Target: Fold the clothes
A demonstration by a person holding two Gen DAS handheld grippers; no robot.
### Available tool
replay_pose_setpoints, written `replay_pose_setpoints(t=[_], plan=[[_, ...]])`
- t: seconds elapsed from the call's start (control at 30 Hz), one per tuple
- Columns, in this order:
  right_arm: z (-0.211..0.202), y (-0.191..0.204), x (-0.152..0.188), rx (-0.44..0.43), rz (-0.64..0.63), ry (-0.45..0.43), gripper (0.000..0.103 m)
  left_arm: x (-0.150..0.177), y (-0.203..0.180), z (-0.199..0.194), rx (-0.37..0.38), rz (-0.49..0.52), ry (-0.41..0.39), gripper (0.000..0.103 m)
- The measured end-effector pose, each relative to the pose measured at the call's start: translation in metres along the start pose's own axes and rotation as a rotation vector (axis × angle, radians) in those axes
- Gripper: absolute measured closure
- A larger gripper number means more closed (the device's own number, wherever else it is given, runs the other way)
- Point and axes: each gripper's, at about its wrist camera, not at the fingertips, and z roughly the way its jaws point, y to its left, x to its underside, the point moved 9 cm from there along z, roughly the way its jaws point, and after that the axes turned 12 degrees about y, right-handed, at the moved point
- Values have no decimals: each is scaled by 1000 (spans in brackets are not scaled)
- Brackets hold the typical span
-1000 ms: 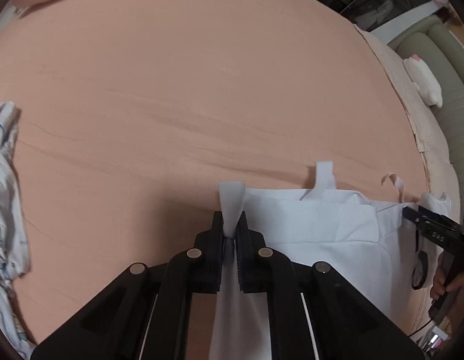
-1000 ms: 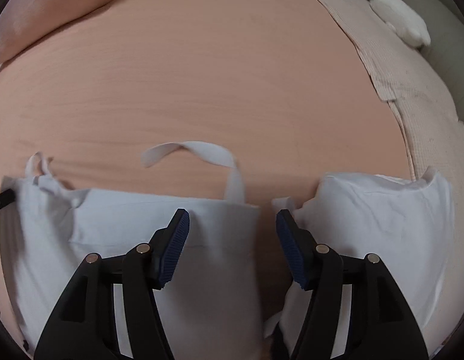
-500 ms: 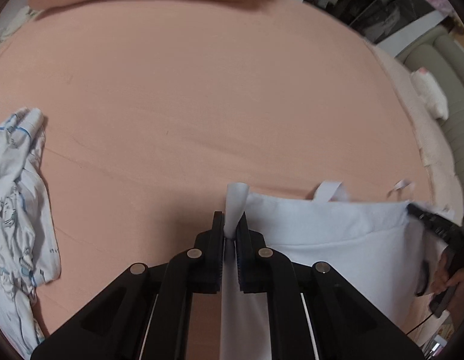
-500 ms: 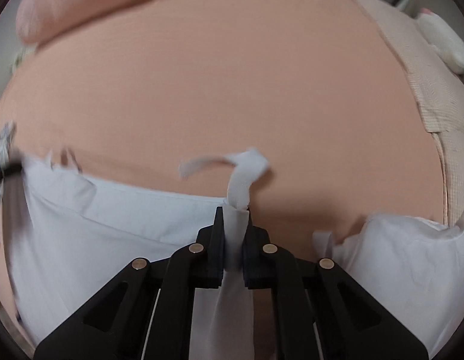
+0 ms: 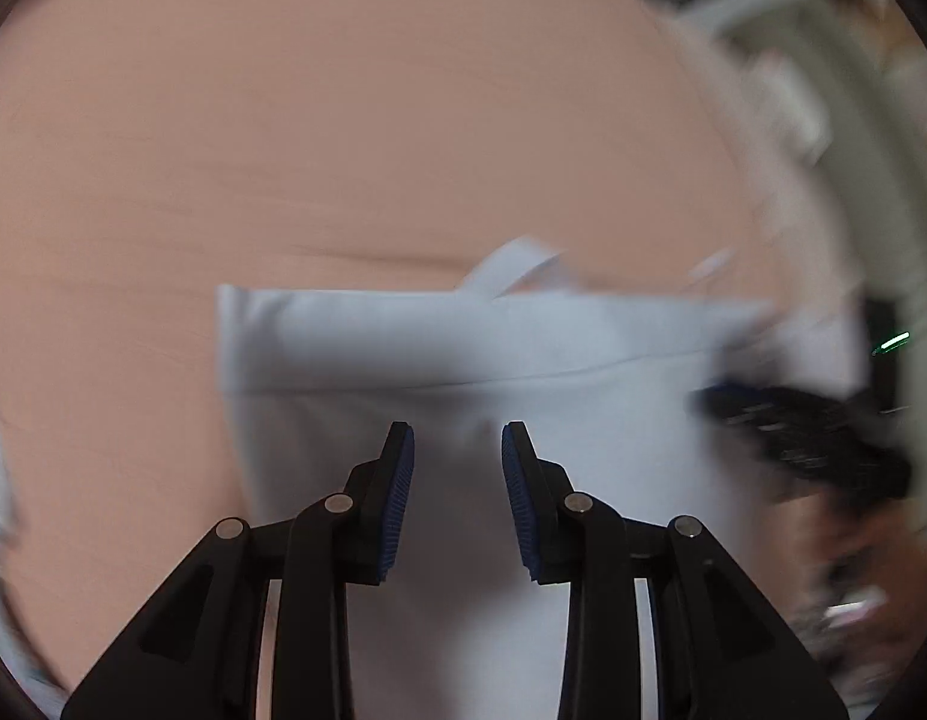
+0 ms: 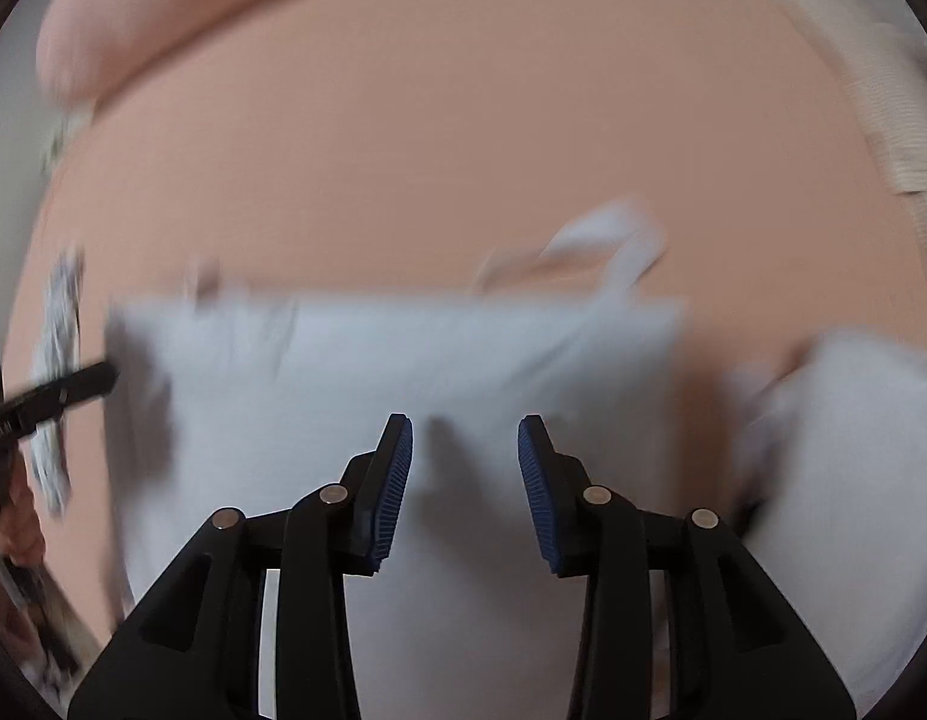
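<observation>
The left tool [image 5: 457, 441] hangs over the garment [image 5: 523, 372] with its jaws part-open and opening; nothing is pinched between its blue ribbed pads [image 5: 399, 504], only cloth lying flat below the gap. The garment is a smooth white piece spread on the peach bed sheet [image 5: 343, 120], its top edge folded into a straight band, with a narrow white strap [image 5: 511, 267] looping past that edge onto the sheet. To the garment's right the other tool shows as a dark blur. From the right wrist camera, the right tool [image 6: 465, 441] is likewise over the garment [image 6: 373, 372], jaws part-open and opening, empty between the pads [image 6: 538, 504], and whether they touch the cloth cannot be told. A blurred strap [image 6: 613, 240] curls beyond the garment's top edge. Right of the garment a second white cloth heap [image 6: 841, 438] lies bunched and soft on the sheet [image 6: 463, 138].
</observation>
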Motion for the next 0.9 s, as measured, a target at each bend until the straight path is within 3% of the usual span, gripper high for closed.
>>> replay_pose_setpoints(t=[0.07,0.13,0.17,0.2,0.27,0.33,0.4,0.53,0.6,0.7,0.8,0.9], plan=[[7,3,0,48,-24,-23,68,-13,2,4,-158,-20,3,71],[-7,-8,-2,108,21,-71,68,2,-1,-15,-52,-120,-30,69],[-17,-13,1,125,48,-84,67,23,-15,-24,25,-110,-40,66],[-27,-13,7,91,61,-90,65,43,-28,-28,45,-78,-42,60],[-46,4,34,-41,44,-94,65,87,-54,-28,14,-1,-33,57],[-51,21,69,-48,4,-77,59,126,-75,-20,26,60,-7,57],[-42,39,104,-51,-21,-35,54,131,-117,8,36,90,-15,57],[-7,58,127,-39,-19,25,53,130,-105,51,-137,97,37,57],[-4,59,133,-34,7,8,53,136,-110,46,-156,104,-11,56],[1,60,143,-26,46,-16,53,146,-108,33,-96,39,-57,56],[-29,64,159,-90,92,-133,53,151,-107,9,-71,15,-133,56],[-54,77,183,-111,92,-216,53,179,-90,-23,-75,25,-203,55]])
